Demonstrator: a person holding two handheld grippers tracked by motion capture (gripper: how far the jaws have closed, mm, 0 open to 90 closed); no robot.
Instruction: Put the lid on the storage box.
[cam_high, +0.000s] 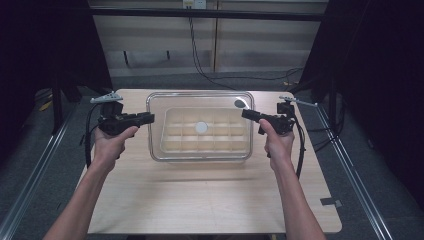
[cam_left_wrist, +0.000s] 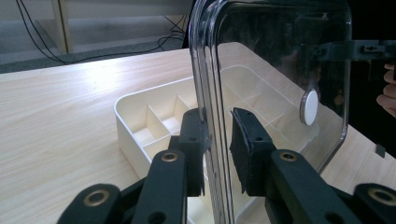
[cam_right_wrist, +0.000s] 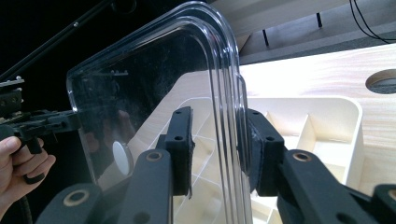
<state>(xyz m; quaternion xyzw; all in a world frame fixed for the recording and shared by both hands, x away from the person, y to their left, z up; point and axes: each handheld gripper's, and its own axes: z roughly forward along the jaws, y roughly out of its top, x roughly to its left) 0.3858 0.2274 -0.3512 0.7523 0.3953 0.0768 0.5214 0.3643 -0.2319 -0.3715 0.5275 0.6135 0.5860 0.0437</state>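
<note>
A clear plastic lid (cam_high: 200, 97) with a round white sticker (cam_high: 201, 127) hangs level over a cream tray (cam_high: 167, 145) of several compartments on the wooden table. My left gripper (cam_high: 151, 118) is shut on the lid's left edge and my right gripper (cam_high: 245, 114) on its right edge. In the left gripper view the lid (cam_left_wrist: 280, 56) stands on edge between the jaws of the left gripper (cam_left_wrist: 218, 149), with the tray (cam_left_wrist: 126, 116) below. In the right gripper view the right gripper (cam_right_wrist: 219, 149) pinches the lid (cam_right_wrist: 154, 84) above the tray (cam_right_wrist: 355, 121).
A round hole (cam_high: 241, 103) is cut in the table behind the tray's right end. A small grey tape piece (cam_high: 330, 202) lies near the front right corner. Metal rails run along both sides of the table, and cables trail on the floor behind it.
</note>
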